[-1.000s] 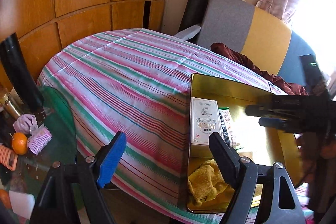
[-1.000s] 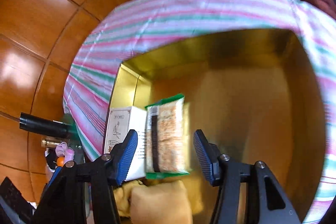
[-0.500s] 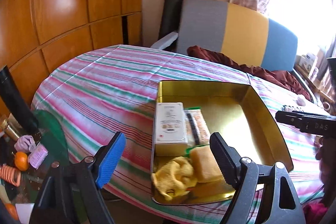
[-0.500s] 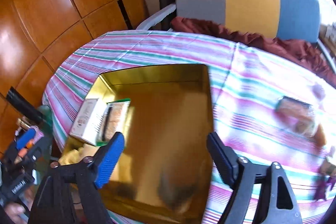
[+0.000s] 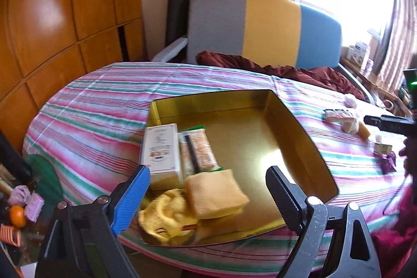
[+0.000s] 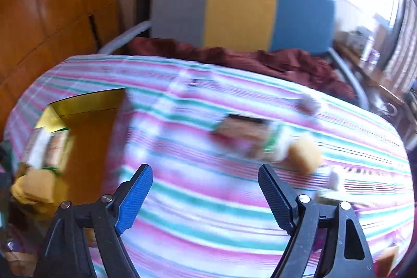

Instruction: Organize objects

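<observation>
The right claw [image 6: 206,193], open and empty, points toward a wrapped snack bar [image 6: 247,136] lying lengthwise across the striped tabletop [image 6: 208,212] near its right edge, well apart from the gold tray [image 6: 86,102] at the left.

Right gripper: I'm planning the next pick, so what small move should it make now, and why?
Probably ease the right gripper forward and down toward the snack pack on the cloth. Its jaws are open and empty, the pack lies loose ahead of them, and the gold tray has bare floor.
</observation>
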### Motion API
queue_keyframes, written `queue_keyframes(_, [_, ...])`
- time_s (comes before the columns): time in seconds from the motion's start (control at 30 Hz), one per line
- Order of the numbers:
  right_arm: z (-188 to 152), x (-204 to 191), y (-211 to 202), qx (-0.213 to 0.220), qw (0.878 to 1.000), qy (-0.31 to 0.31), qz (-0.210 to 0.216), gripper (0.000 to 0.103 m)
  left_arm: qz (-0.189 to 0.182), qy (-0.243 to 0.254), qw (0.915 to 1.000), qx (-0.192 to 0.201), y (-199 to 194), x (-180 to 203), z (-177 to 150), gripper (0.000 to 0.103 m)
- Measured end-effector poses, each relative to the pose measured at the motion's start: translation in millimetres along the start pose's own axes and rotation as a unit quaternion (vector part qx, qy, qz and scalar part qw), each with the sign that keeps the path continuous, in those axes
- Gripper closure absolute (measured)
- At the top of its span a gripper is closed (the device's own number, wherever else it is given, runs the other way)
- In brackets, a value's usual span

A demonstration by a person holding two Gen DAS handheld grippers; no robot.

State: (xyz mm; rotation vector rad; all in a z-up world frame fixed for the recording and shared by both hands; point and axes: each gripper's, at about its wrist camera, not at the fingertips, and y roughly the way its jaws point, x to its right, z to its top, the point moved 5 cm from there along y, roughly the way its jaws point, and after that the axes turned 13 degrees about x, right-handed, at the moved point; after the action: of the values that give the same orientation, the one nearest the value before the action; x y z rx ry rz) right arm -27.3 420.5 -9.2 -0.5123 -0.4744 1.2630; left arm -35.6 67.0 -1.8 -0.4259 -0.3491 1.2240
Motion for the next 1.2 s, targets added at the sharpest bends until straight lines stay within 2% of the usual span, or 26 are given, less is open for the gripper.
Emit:
queue_keyframes(0.17, [-12.5, 91.2, 8.7, 0.019, 0.991, 0.069, -0.109, 0.018, -0.04, -0.012, 0.9985, -0.035, 13.4, 24.8, -2.9, 0.012])
queue_keyframes(0.27, [-33.2, 144.0, 11.9, -0.005, 0.971, 0.192, -0.141, 0.018, -0.071, -0.018, 0.9959, -0.053, 20.0, 44.4, -5.8, 0.012])
queue_keyframes(0.33, [-37.4, 164.9, 7.6, 0.007, 0.955, 0.267, -0.125, 0.018, -0.095, -0.022, 0.9936, -0.057, 22.5, 58.9, -4.8, 0.012])
queue_keyframes(0.4, [-44.3, 175.4, 7.5, -0.004, 0.946, 0.299, -0.124, 0.018, -0.106, -0.016, 0.9923, -0.062, 25.3, 73.9, -2.3, 0.01])
queue_keyframes(0.5, [-53.1, 180.3, 10.6, -0.021, 0.935, 0.342, -0.092, 0.018, -0.123, 0.006, 0.9904, -0.064, 28.9, 98.0, 2.9, 0.009])
queue_keyframes(0.73, [-53.4, 180.7, 4.5, -0.013, 0.928, 0.365, -0.071, 0.018, -0.167, 0.056, 0.9828, -0.057, 39.4, 151.8, 19.6, 0.009])
queue_keyframes(0.83, [-55.2, 181.4, 5.5, -0.017, 0.924, 0.378, -0.057, 0.018, -0.185, 0.068, 0.9775, -0.076, 50.1, 174.1, 22.9, 0.008])
queue_keyframes(1.03, [-51.7, 181.3, 6.0, -0.011, 0.922, 0.386, -0.034, 0.018, -0.219, 0.0, 0.9646, -0.147, 81.4, 204.3, 26.5, 0.006])
queue_keyframes(1.2, [-46.5, 181.4, 2.1, 0.004, 0.923, 0.383, -0.03, 0.017, -0.236, -0.052, 0.9542, -0.176, 105.7, 231.4, 37.0, 0.003])
